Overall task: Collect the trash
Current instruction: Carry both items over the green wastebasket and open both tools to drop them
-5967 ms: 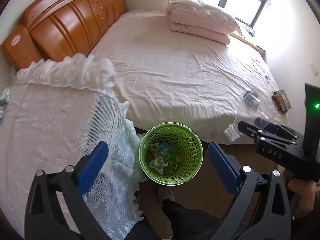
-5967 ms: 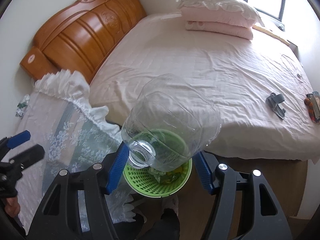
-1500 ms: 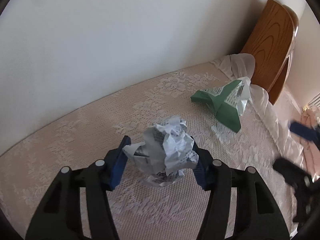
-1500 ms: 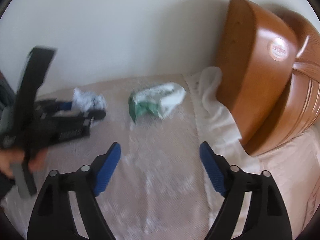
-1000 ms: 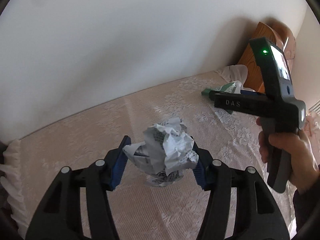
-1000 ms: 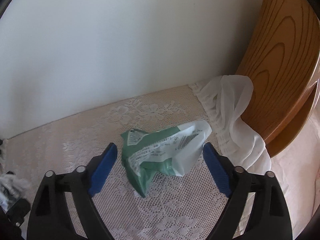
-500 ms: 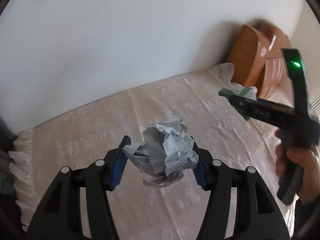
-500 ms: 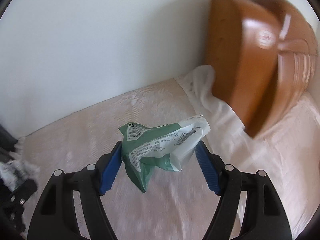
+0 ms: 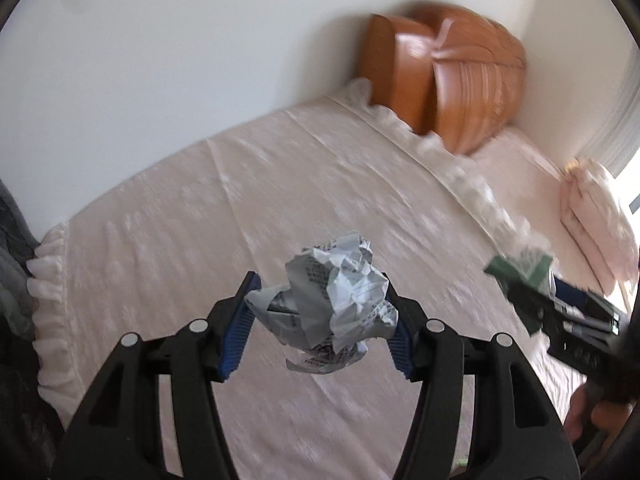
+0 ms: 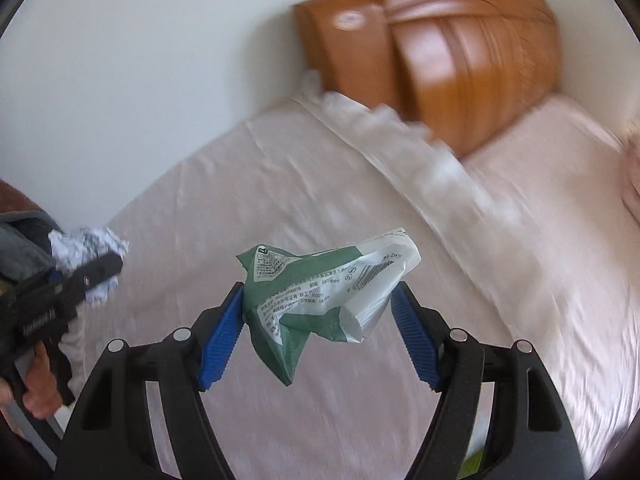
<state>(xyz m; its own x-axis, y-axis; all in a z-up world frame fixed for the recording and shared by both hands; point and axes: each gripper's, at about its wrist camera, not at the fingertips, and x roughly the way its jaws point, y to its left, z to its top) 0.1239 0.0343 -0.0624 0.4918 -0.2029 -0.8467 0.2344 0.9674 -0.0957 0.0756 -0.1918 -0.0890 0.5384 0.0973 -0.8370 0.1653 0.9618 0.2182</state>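
Note:
My left gripper is shut on a crumpled ball of printed paper and holds it above the lace-covered table. My right gripper is shut on a green and white plastic wrapper, also lifted off the table. The right gripper with the wrapper shows at the right of the left wrist view. The left gripper with the paper ball shows at the left of the right wrist view. The trash bin is not in view.
A wooden headboard stands against the white wall at the back, also seen in the right wrist view. The pink bed with a folded quilt lies to the right. Dark cloth hangs at the left edge.
Both grippers have pulled back and up from the table with their trash. The right gripper closed on the wrapper about half a second ago. The views swing toward the bed, blurred.

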